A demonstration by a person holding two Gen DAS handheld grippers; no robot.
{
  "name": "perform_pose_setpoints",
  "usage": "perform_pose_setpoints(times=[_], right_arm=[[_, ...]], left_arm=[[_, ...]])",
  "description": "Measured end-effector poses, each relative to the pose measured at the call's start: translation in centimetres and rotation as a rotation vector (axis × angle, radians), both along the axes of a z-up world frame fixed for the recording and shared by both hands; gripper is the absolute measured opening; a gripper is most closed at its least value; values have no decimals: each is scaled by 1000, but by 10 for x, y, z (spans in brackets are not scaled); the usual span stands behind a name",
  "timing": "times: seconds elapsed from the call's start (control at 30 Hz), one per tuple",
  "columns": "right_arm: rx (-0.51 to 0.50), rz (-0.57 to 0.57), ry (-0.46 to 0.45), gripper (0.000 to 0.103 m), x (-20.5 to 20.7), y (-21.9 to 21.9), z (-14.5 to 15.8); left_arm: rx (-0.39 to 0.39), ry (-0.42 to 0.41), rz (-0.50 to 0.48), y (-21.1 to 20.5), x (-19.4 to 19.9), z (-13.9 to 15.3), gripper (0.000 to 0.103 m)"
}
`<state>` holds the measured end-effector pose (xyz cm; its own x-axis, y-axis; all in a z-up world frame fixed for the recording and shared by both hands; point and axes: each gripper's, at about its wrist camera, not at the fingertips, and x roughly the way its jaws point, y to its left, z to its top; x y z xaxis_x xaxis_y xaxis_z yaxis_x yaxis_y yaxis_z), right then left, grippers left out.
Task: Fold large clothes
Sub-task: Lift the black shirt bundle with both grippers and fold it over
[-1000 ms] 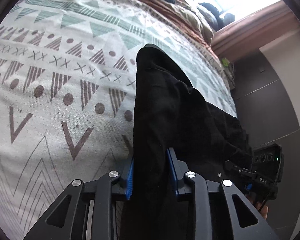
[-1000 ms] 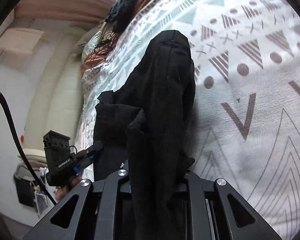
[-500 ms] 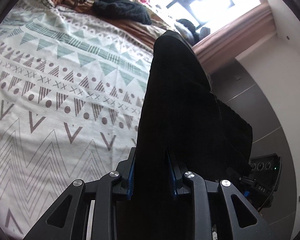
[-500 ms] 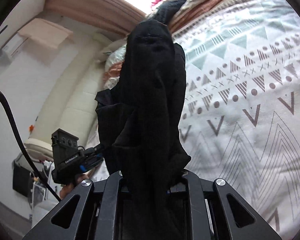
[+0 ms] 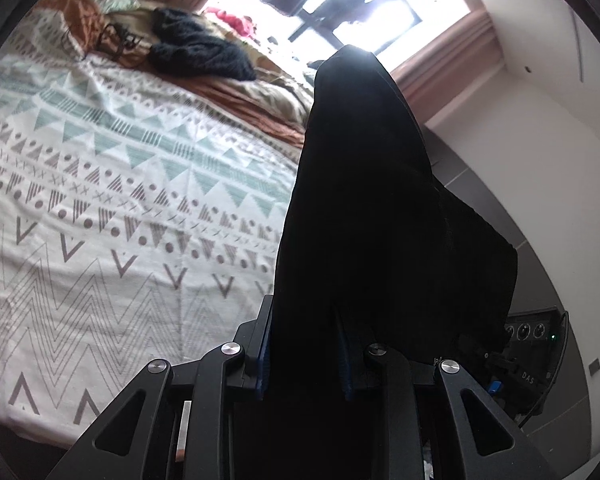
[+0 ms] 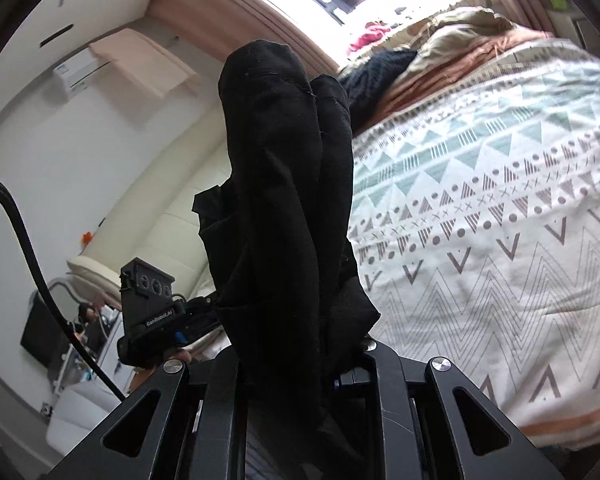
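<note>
Garment (image 5: 364, 208) bunched between both grippers' clamped jaws, above bedspread (image 5: 100, 240).

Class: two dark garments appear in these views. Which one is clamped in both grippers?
The smooth black garment, pinched by left gripper and right gripper. The dark knitted one lies untouched at the bed's far end.

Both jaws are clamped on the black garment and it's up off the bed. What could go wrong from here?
1. The black garment is bunched thickly in the right gripper, so layers could slip unevenly or fold crooked.
2. Its loose end hangs off the bedspread edge near the left gripper and may drag or snag.
3. The dark knit pile lies on the far side, limiting room for laying out.
</note>
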<state>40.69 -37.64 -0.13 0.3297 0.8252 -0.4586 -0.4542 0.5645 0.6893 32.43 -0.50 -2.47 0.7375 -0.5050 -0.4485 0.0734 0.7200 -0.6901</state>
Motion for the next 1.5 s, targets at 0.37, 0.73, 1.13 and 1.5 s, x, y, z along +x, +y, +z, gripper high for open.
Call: perform_pose_setpoints(times=[0.37,0.73,1.13,1.5], right_arm=[[6,-15,-124,17,-32,-26,62],[-12,-96,-190,17,-36,-98,98],[-106,-221,-220,17,-24,-201,132],[-228,-362,-202,17,-3,-299,143]], left_arm=[[19,-106,-44,-32,-20,62,27],[50,-126,-165,-114,11,89,27],[11,-130,-349,-232,76,93,27],[-28,-58,-524,-354,140,67,27]])
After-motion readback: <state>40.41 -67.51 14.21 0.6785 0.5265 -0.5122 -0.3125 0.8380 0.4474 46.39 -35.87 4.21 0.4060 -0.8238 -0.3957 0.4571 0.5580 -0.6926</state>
